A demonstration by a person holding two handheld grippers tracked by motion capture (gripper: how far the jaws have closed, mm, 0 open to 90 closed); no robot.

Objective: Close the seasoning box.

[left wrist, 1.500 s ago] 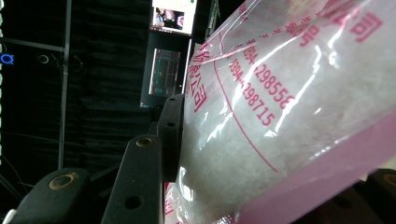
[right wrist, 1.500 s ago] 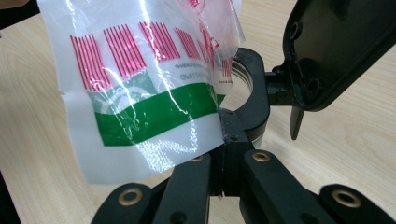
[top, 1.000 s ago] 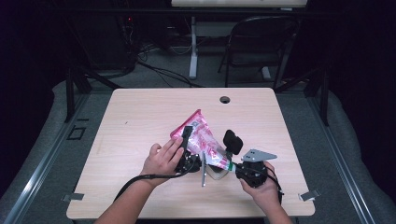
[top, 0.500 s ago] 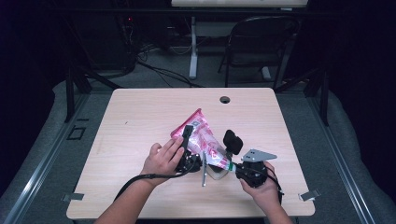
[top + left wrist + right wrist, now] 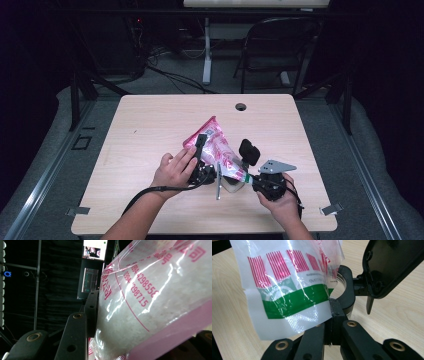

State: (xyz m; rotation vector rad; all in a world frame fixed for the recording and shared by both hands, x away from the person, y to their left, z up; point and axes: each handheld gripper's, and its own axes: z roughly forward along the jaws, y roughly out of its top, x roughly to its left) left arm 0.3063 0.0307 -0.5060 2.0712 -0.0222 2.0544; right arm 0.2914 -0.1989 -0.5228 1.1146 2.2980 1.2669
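Two grippers at work on one pink-and-clear plastic bag of white grains (image 5: 216, 145), just below the centre of the high view, on the wooden table (image 5: 150, 125). Left gripper (image 5: 202, 160) clamped partway around the bag's bulging body, one black jaw pressed flat against the film at lower left of the left gripper view, bag (image 5: 150, 305) across the right of that frame. Right gripper (image 5: 331, 315) pressed fully together, pinching the bag's flat green-striped bottom corner (image 5: 294, 302) at the centre of the right gripper view. Bag tilted, top end toward the upper left, lower end over a small round clear container (image 5: 231, 184) between the two hands. Table grommet hole (image 5: 241, 107) well apart, higher up.
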